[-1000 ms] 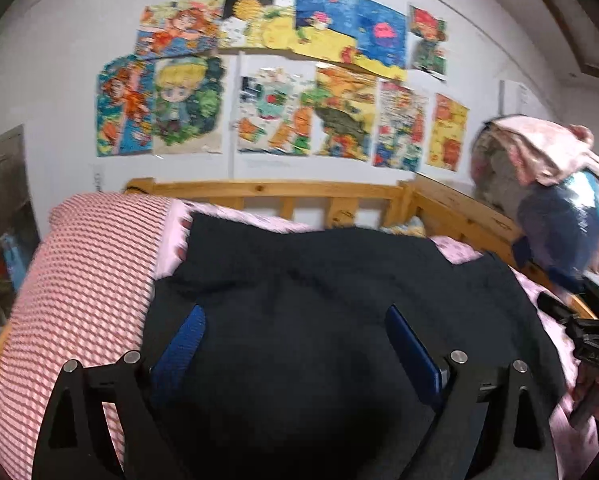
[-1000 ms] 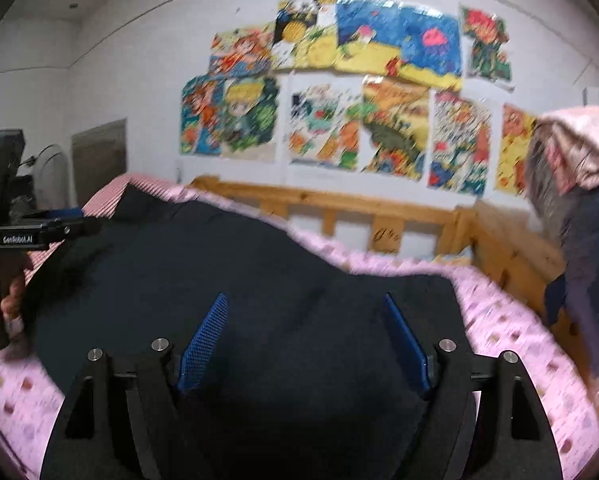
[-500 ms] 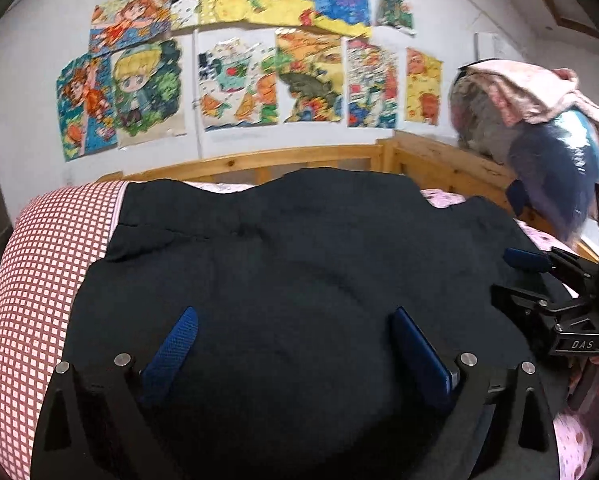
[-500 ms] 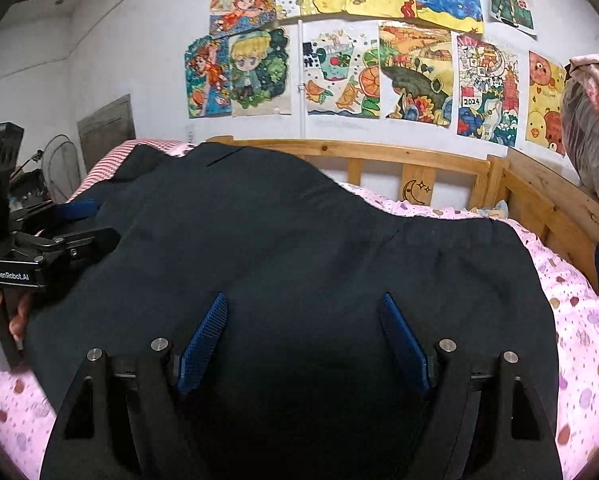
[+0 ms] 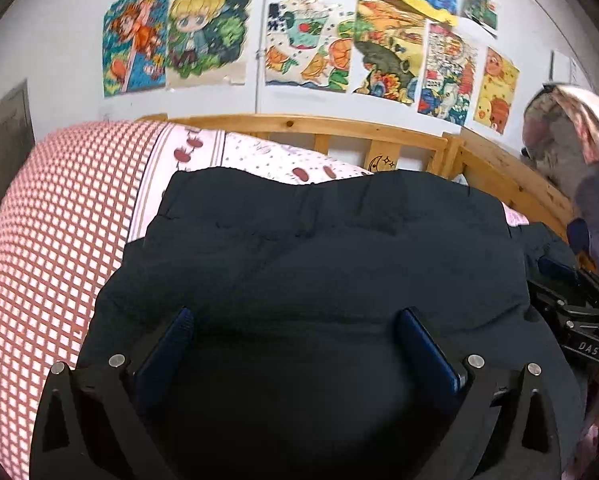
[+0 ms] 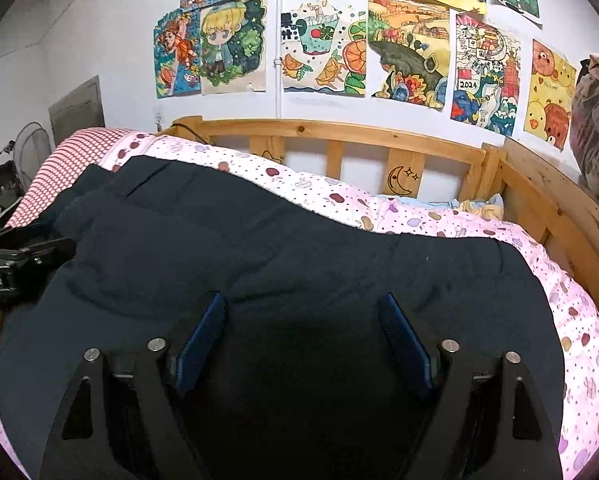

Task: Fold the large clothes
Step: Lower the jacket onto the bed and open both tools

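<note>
Honestly, both my left hand-held gripper [image 5: 295,340] and right hand-held gripper [image 6: 303,332] are hovering spread apart over the dark garment [image 6: 299,248]; I am risking bunching the thick fabric ahead.

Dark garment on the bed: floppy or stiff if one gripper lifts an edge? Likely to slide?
Probably floppy: the dark garment follows the bed's humps and shows soft creases. It looks thick, perhaps padded, so likely bulky and heavier than a shirt. It probably won't slide freely on the pink quilt; cloth on cloth tends to drag.
</note>
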Available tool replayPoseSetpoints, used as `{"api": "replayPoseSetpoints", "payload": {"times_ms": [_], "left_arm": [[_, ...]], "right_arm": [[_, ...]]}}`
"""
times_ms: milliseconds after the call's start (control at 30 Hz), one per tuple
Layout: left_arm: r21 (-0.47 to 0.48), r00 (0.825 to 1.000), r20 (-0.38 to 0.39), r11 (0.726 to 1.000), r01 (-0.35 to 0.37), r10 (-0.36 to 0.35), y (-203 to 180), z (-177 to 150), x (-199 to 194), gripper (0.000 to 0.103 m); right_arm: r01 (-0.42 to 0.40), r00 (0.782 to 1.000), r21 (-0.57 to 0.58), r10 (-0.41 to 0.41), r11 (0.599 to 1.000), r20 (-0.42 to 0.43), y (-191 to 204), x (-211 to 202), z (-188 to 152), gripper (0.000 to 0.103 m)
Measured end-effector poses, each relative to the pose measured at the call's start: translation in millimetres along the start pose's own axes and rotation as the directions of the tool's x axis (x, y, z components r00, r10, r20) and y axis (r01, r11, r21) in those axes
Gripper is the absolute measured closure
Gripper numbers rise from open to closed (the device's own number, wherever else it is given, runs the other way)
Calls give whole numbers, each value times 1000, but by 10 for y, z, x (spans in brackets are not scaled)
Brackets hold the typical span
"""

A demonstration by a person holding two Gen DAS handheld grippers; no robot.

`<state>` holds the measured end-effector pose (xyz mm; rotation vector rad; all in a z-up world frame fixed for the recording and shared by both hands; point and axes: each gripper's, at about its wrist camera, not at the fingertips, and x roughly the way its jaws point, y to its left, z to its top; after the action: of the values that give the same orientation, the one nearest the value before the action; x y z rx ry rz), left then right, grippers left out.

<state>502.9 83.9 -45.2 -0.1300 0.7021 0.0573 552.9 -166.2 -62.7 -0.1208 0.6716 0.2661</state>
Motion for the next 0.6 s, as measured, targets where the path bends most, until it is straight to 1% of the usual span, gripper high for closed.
{"api": "replayPoseSetpoints", "payload": {"times_ms": [133,233,433,600], "left_arm": [[-70,1000,1,997,21,-21,159,-25,103,0],[-100,999,-5,994,46,-47,228,-35,196,0],[-100,998,-4,993,61,-62,223,-95,277,0],[-98,998,-1,993,66,-67,209,-132,312,0]], "right_arm": [[-2,1000,27,2,1000,1,-24,137,1,19],[-4,1000,32,4,999,-6,-4,207,-48,16],[-26,999,55,28,998,-34,-33,332,-125,13],[-56,998,91,58,994,-25,-80,390,-218,12]]}}
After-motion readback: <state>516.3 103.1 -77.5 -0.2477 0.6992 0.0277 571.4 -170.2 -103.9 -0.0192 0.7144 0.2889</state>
